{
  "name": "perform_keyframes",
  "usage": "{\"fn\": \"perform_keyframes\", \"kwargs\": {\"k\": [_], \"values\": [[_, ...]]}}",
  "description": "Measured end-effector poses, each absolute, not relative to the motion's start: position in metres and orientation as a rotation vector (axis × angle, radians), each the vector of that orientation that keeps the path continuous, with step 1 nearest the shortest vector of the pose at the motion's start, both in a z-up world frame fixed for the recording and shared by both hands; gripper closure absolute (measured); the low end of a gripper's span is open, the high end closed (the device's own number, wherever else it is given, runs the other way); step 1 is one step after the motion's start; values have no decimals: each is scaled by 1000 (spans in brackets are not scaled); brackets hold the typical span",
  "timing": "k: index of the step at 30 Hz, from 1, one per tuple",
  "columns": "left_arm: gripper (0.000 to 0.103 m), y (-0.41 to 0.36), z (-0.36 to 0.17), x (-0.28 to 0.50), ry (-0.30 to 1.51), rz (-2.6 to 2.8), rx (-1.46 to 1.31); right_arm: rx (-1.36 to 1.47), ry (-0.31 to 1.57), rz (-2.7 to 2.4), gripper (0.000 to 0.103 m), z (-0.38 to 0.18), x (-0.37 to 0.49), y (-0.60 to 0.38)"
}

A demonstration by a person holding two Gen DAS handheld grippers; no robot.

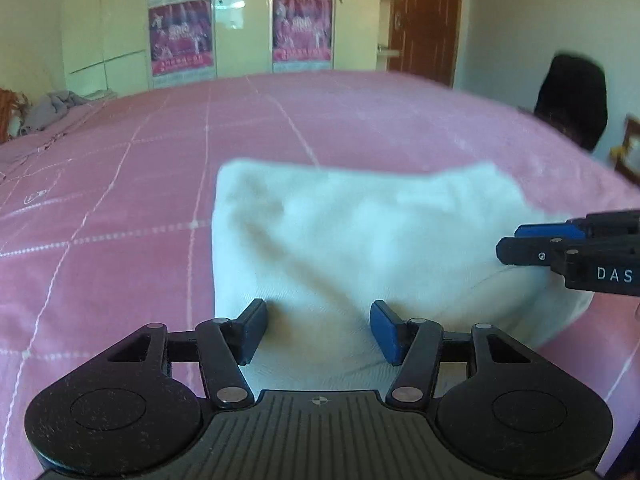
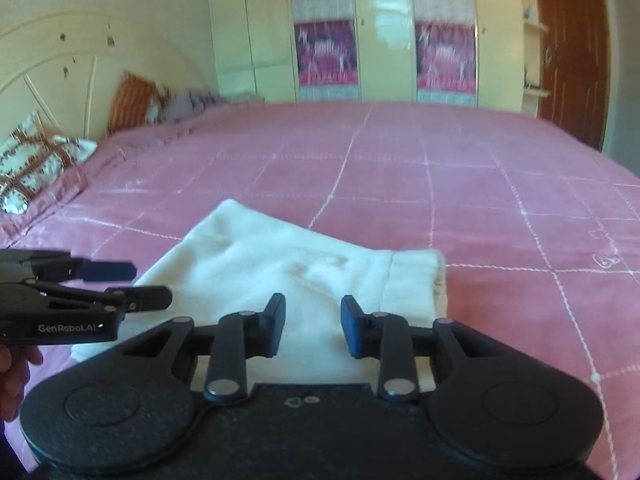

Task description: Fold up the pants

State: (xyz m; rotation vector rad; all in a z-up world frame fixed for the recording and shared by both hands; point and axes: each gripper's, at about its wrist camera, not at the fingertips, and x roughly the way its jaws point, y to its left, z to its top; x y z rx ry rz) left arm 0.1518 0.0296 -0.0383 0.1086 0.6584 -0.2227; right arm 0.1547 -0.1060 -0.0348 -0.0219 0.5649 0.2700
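Observation:
White pants (image 1: 360,232) lie folded into a compact, roughly rectangular bundle on the pink checked bedspread (image 1: 120,200). In the left wrist view my left gripper (image 1: 318,320) hovers over the bundle's near edge, jaws apart, with no cloth pinched. From the right, my right gripper (image 1: 516,240) reaches over the bundle's right end. In the right wrist view the pants (image 2: 280,264) show a cuff or waistband edge at the right. There the right gripper (image 2: 313,312) stands open above the near edge, and the left gripper (image 2: 150,284) comes in from the left, also open.
Patterned pillows (image 2: 32,160) rest against the cream headboard at the bed's left. Grey clothing (image 1: 52,108) lies at the far left. A wardrobe (image 2: 360,40) and a brown door (image 1: 428,16) stand beyond the bed, and a dark chair back (image 1: 572,100) at its right. A hand (image 2: 16,364) holds the left gripper.

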Motion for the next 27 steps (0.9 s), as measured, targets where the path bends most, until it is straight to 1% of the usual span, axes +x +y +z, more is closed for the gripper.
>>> {"fn": "perform_keyframes", "kwargs": {"k": [1, 2, 3, 6, 9, 11, 13, 15, 16, 19, 21, 24, 25, 26, 27], "values": [[44, 29, -41, 146, 628, -215, 120, -33, 635, 259, 75, -53, 154, -105], [44, 30, -38, 143, 633, -209, 107, -40, 672, 263, 75, -67, 153, -105], [44, 33, -32, 142, 634, -207, 91, -51, 632, 255, 75, -68, 148, -105], [44, 44, -21, 130, 567, -192, 57, -32, 601, 235, 76, -49, 141, -102], [43, 44, -39, 136, 655, -199, 64, -7, 513, 224, 74, -41, 127, -111], [43, 47, -33, 133, 624, -188, 35, -23, 649, 199, 75, -62, 136, -118], [43, 54, -27, 125, 580, -167, 6, 28, 617, 202, 75, -51, 131, -126], [43, 65, -28, 112, 544, -151, -30, 110, 529, 189, 61, -36, 114, -139], [43, 70, -30, 105, 528, -136, -41, 145, 497, 166, 51, -33, 106, -147], [43, 86, -40, 95, 534, -104, -53, 266, 487, 158, 50, -38, 100, -172], [43, 93, -45, 95, 565, -106, -62, 297, 522, 155, 52, -47, 106, -178], [42, 96, -54, 99, 598, -125, -53, 354, 548, 166, 52, -56, 120, -179], [41, 96, -58, 100, 612, -128, -52, 364, 564, 157, 51, -58, 125, -178], [37, 93, -64, 99, 641, -129, -48, 376, 572, 153, 51, -58, 129, -180], [36, 91, -69, 101, 666, -127, -37, 392, 570, 156, 50, -59, 131, -180]]}}
